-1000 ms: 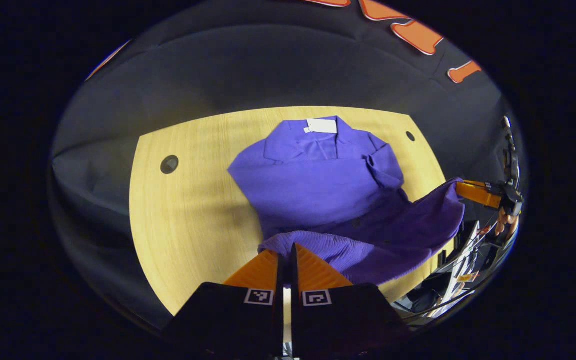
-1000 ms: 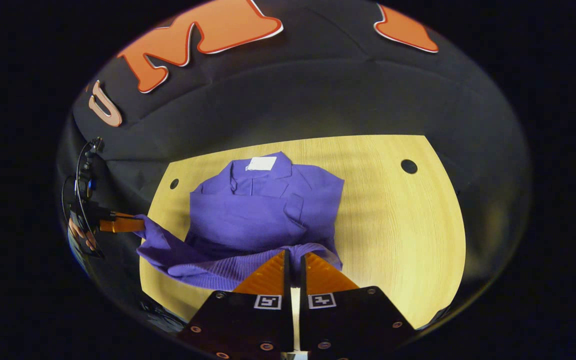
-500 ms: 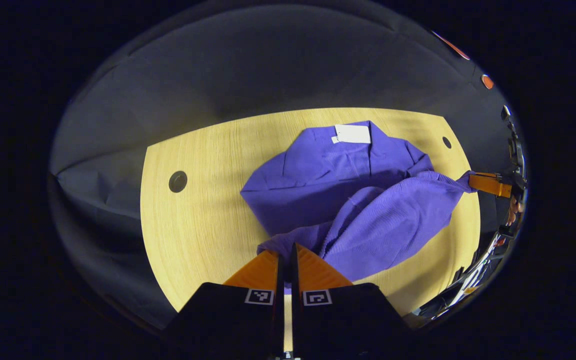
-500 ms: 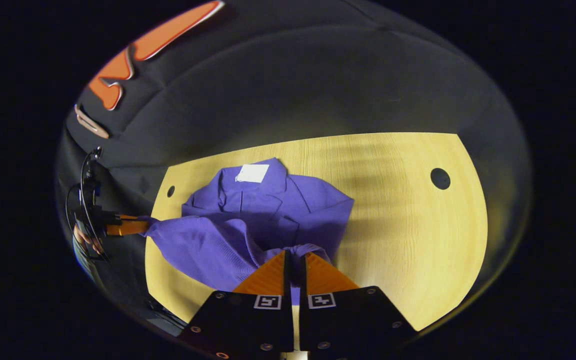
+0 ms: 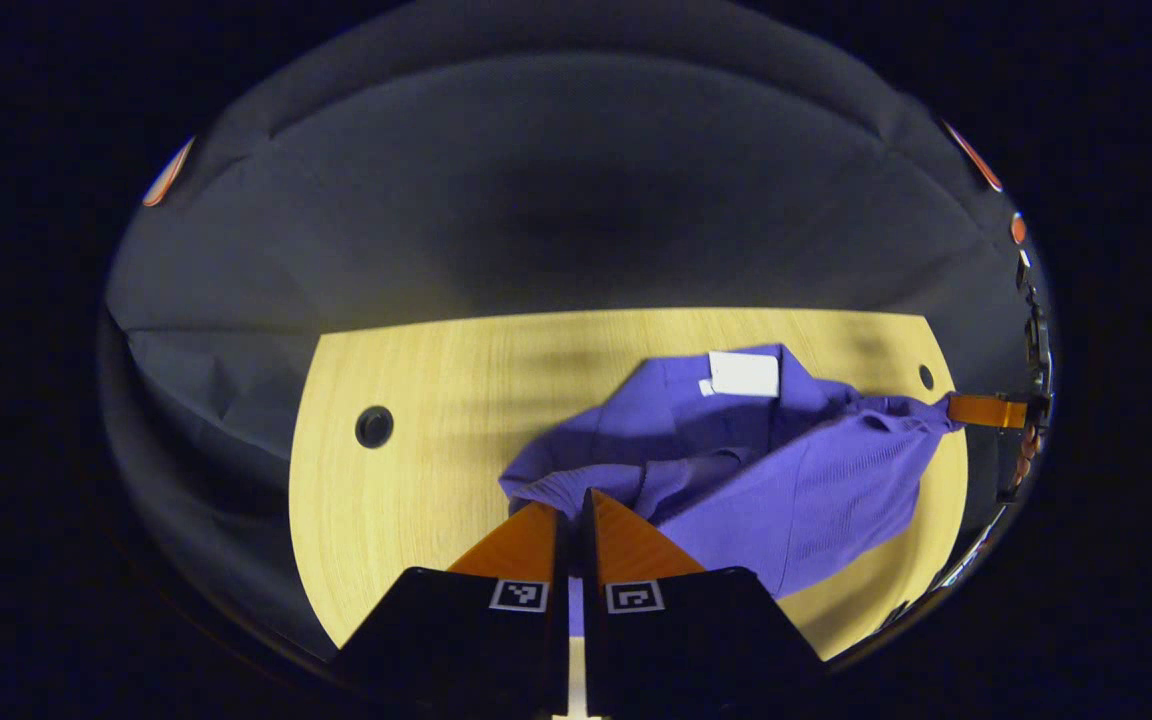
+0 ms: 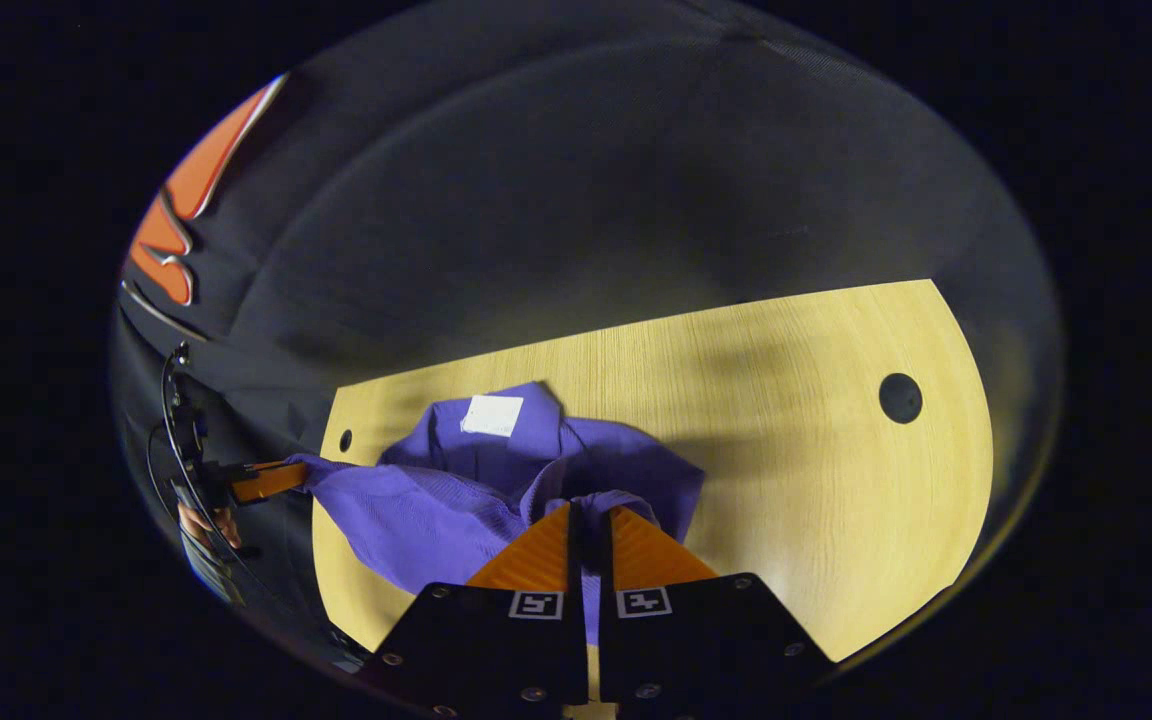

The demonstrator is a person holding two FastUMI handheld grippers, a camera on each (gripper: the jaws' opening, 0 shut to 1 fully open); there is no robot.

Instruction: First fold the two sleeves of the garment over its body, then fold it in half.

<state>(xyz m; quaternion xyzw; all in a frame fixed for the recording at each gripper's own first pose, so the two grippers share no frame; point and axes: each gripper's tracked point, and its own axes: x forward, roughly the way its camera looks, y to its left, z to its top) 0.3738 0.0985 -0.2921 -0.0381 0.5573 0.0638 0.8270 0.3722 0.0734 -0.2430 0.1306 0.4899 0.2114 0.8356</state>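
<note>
Left gripper (image 5: 570, 520) and right gripper (image 6: 590, 535) each clamped on the purple garment's (image 5: 786, 490) hem — lifted above the table (image 5: 416, 480), collar end resting on it.

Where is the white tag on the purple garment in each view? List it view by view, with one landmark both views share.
Left gripper view: the white tag sits right of centre, at the far edge of the purple garment.
Right gripper view: the white tag sits left of centre, at the garment's far edge.
Shared landmark: the wooden table under the garment.
</note>
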